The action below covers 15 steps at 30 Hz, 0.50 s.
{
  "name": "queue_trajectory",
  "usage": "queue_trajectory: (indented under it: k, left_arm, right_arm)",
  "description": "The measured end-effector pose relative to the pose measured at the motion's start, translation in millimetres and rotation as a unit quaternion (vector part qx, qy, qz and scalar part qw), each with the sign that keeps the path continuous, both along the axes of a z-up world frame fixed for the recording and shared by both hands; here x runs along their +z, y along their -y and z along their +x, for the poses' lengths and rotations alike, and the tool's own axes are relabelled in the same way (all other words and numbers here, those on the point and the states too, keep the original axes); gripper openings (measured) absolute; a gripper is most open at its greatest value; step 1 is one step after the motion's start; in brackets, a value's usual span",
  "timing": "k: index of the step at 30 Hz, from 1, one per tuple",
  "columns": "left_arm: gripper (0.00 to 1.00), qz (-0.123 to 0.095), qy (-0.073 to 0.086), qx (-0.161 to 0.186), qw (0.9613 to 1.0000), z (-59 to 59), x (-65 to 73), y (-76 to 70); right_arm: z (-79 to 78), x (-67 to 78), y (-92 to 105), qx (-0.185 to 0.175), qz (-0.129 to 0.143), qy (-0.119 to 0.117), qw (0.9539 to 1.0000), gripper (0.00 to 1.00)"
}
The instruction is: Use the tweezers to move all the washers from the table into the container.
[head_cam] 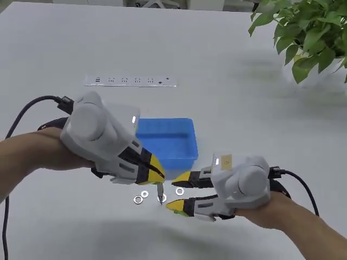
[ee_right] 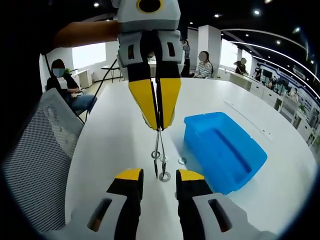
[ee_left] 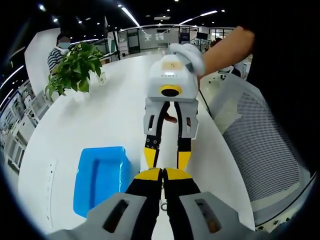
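The left claw (ee_right: 159, 123) squeezes the tweezers (ee_right: 158, 149) tight, tips down to pinch one of the washers (head_cam: 144, 194) on the bench (head_cam: 244, 97) at six o'clock from the blue container (head_cam: 165, 142); the right claw (head_cam: 173, 191) gapes, holding nothing.

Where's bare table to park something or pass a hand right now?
Free: the wide stretch between the power strip and the plant, right of the blue container; also left of the power strip. Crowded: in front of the blue container, where the left gripper, shut on the tweezers, and the open right gripper flank the washers.
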<state>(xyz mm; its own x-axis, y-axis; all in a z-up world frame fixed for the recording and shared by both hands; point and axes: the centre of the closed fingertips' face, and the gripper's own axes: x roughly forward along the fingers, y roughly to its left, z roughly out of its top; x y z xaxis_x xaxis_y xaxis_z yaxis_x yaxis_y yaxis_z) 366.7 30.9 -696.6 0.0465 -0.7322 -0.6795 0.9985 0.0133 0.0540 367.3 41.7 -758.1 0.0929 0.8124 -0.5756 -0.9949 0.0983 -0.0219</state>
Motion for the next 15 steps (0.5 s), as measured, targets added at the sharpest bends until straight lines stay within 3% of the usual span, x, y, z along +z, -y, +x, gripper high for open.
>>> queue_trajectory:
  k: [15]
  left_arm:
    - [0.05,0.0,-0.002,0.0,1.0,0.4,-0.8,0.2]
  right_arm:
    - [0.4,-7.8,-13.2,0.015,-0.004,-0.002,0.9999,0.17]
